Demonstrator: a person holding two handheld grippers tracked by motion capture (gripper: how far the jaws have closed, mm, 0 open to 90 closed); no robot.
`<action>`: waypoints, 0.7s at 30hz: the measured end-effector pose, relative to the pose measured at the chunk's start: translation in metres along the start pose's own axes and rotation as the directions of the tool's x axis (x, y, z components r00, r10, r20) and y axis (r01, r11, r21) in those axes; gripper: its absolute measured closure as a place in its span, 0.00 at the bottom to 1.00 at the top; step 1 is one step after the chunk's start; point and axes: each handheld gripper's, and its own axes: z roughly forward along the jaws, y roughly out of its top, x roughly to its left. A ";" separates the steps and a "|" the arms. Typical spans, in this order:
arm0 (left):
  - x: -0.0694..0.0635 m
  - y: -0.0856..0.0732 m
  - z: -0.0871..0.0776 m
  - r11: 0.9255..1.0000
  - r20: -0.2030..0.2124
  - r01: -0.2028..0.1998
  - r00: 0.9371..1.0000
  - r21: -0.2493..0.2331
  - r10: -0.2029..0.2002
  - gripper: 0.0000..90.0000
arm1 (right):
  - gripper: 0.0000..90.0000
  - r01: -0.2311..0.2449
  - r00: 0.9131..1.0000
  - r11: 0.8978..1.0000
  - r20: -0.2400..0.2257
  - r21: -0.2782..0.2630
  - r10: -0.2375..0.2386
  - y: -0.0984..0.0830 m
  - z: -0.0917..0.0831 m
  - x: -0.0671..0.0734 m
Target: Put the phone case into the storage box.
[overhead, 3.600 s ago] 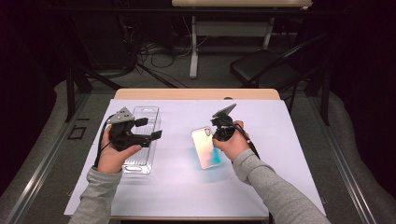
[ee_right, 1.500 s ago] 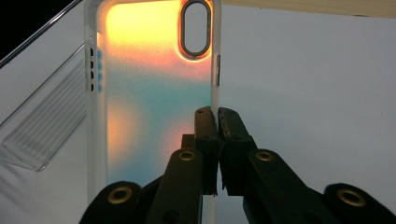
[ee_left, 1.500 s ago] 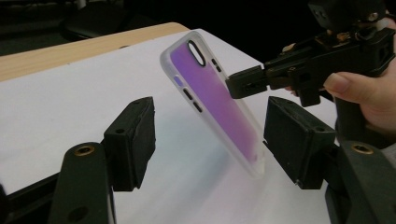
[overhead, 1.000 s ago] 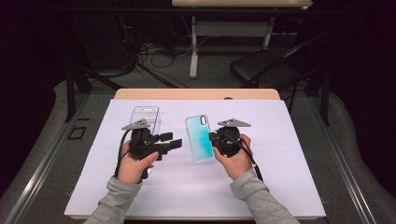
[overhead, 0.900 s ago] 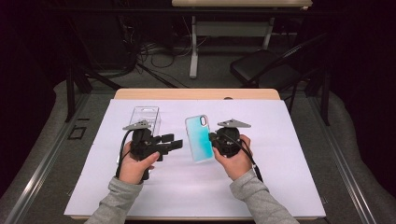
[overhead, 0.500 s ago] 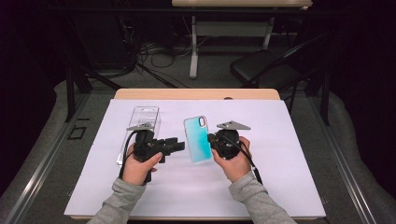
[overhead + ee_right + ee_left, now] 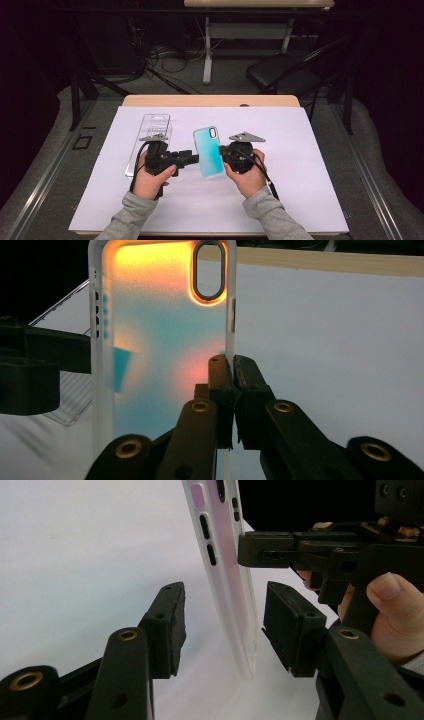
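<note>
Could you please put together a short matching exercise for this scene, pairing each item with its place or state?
Things:
1. translucent teal phone case
2. clear plastic packaging tray
3. left gripper
4. right gripper

States:
A. lying flat on the white table cover
B. jaws apart on either side of the case's edge, having just been closing
C. clamped shut on the case's side edge
D. held upright above the table

Pairs: 1-D, 2-A, 3-B, 4-C
</note>
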 end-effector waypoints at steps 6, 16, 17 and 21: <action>-0.001 -0.002 0.003 1.000 0.001 0.018 1.000 0.009 -0.018 0.60 | 0.97 0.006 1.000 1.000 -0.005 0.002 -0.006 -0.001 0.000 0.002; 0.003 -0.004 0.004 0.998 0.006 0.061 0.998 0.013 -0.061 0.63 | 0.97 0.009 1.000 1.000 -0.019 0.006 -0.009 -0.005 0.002 0.006; 0.003 -0.004 0.004 0.998 0.006 0.060 0.998 0.013 -0.060 0.64 | 0.97 0.010 1.000 1.000 -0.021 0.007 -0.010 -0.005 0.002 0.007; 0.003 -0.004 0.004 0.998 0.007 0.058 0.998 0.013 -0.058 0.66 | 0.97 0.013 1.000 1.000 -0.027 0.008 -0.013 -0.006 0.002 0.009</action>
